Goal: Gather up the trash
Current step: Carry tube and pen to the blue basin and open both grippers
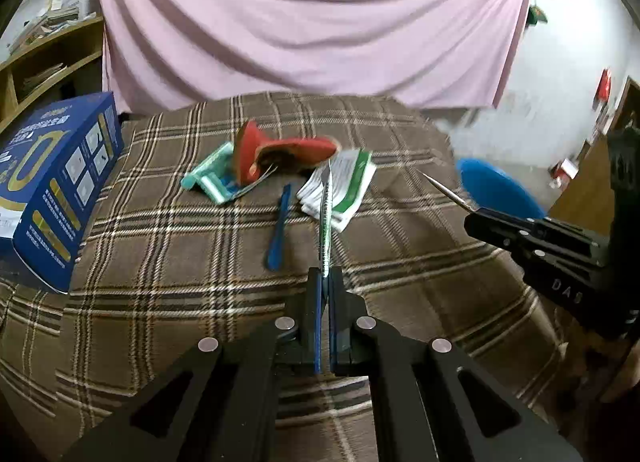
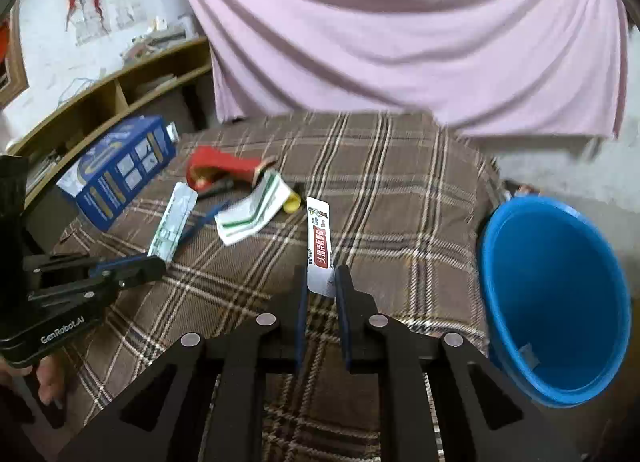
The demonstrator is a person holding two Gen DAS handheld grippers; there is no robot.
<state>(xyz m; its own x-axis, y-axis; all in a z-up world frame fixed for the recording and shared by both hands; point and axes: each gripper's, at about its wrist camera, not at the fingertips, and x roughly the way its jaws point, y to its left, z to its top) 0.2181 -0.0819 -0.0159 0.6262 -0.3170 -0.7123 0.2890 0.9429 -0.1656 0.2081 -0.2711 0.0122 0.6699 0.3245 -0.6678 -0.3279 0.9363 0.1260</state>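
Blue basin (image 2: 556, 298), at 3 o'clock off the plaid counter (image 2: 400, 182). Right gripper (image 2: 320, 282) narrowly pinches a white sachet (image 2: 319, 238); left gripper (image 1: 325, 274) clamps a green-white sachet (image 1: 326, 218). Swing over the rim before releasing.

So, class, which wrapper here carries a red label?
The white wrapper in the right gripper: it alone has a red label. The strip wrapper in the left gripper and the folded wrapper on the cloth show green print.
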